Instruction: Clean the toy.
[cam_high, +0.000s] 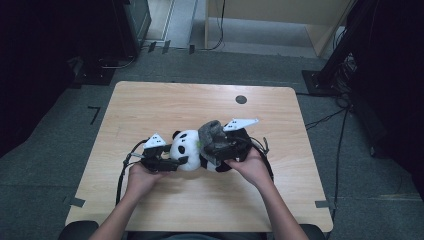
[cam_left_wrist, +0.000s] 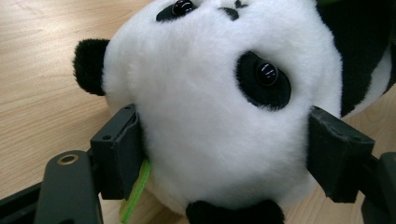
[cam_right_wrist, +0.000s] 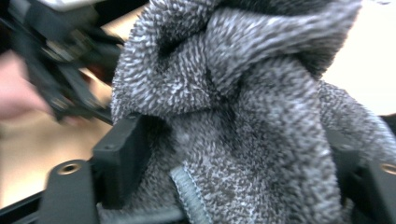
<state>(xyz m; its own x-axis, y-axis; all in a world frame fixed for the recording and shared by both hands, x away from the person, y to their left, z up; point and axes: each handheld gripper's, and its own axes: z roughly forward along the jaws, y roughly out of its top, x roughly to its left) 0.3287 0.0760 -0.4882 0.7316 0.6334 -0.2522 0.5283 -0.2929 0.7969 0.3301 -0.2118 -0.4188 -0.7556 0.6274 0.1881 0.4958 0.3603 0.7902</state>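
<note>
Grey towelling (cam_high: 211, 134) is seen at centre frame in the high view, draped over the panda (cam_high: 192, 150), which lies lengthwise between the grippers. In the left gripper view, the left gripper (cam_left_wrist: 224, 154) is clamped on the panda's head (upside down). In the right gripper view, the right gripper (cam_right_wrist: 233, 163) is closed on the cloth.

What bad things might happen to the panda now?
The left gripper squeezes the toy panda by its round, soft head, so the head might squash and pop out of the jaws. The right gripper pinches a bunched grey cloth against the panda's body; a hard rub may push the toy sideways on the table or pull the cloth loose.
</note>
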